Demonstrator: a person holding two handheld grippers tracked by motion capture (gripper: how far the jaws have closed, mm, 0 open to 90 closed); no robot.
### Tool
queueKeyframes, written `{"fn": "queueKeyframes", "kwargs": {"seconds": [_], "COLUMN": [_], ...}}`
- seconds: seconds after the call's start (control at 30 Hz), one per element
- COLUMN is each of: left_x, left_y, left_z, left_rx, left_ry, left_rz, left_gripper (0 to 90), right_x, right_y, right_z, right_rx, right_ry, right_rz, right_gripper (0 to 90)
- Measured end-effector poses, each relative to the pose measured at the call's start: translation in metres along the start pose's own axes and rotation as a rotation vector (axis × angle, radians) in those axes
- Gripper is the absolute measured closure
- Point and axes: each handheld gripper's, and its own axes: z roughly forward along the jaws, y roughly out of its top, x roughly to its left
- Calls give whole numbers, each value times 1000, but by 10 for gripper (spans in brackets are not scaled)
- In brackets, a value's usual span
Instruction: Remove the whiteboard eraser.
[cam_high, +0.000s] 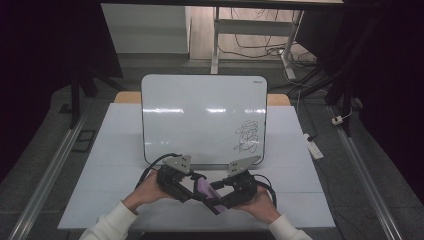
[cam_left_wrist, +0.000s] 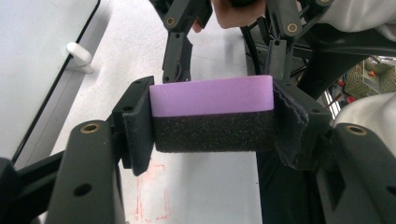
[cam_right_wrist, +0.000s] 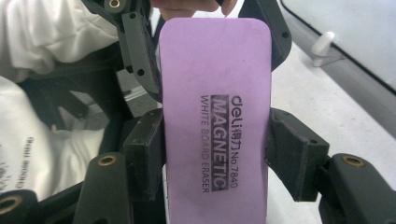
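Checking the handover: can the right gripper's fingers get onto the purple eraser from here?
Probably yes. The eraser sits between the right gripper fingers, nothing in between; the left gripper clamps its other end.

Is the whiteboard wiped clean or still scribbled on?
Still scribbled on: the whiteboard carries a black scrawl near its lower right corner, and the purple eraser is held off the board.

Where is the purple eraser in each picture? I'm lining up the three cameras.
High view: the eraser sits low in the middle, between the two tools, in front of the whiteboard.
Left gripper view: centre, purple layer over black felt, clamped at both ends.
Right gripper view: centre, printed purple face up, running top to bottom.
Shared landmark: the whiteboard's edge, upper left in the left gripper view, upper right in the right.
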Motion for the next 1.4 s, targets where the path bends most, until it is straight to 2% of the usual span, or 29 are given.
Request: {"fn": "queueKeyframes", "kwargs": {"seconds": [0.1, 0.23, 0.4, 0.5, 0.6, 0.73, 0.87, 1.03, 1.27, 1.4], "left_x": [0, -2, -3, -3, -3, -7, -12, -21, -29, -30], "left_y": [0, -1, -4, -8, -12, -21, -34, -59, -92, -109], "left_z": [-1, -6, -15, -22, -30, -40, -50, -66, -84, -91], "left_rx": [-24, -72, -116, -146, -163, -150, -142, -132, -163, -169], "left_ry": [12, 37, 90, 112, 133, 182, 239, 313, 438, 486], "left_rz": [-10, -43, -79, -109, -133, -159, -196, -247, -359, -419], "left_gripper": [369, 319, 282, 274, 273, 273, 272, 273, 272, 254], "right_x": [4, 6, 5, 4, 4, 5, 5, 5, 6, 6], "right_y": [1, 1, 1, 0, 0, 0, -1, -2, -3, -4], "right_z": [0, -3, -7, -9, -11, -12, -15, -18, -22, -26], "right_rx": [4, -17, -44, -50, -61, -66, -77, -88, -98, -110], "right_ry": [-40, -93, -113, -144, -167, -202, -227, -264, -317, -364], "right_rz": [-22, -47, -41, -41, -44, -58, -55, -61, -64, -62], "right_gripper": [402, 402, 402, 403, 403, 403, 403, 404, 404, 404]}}
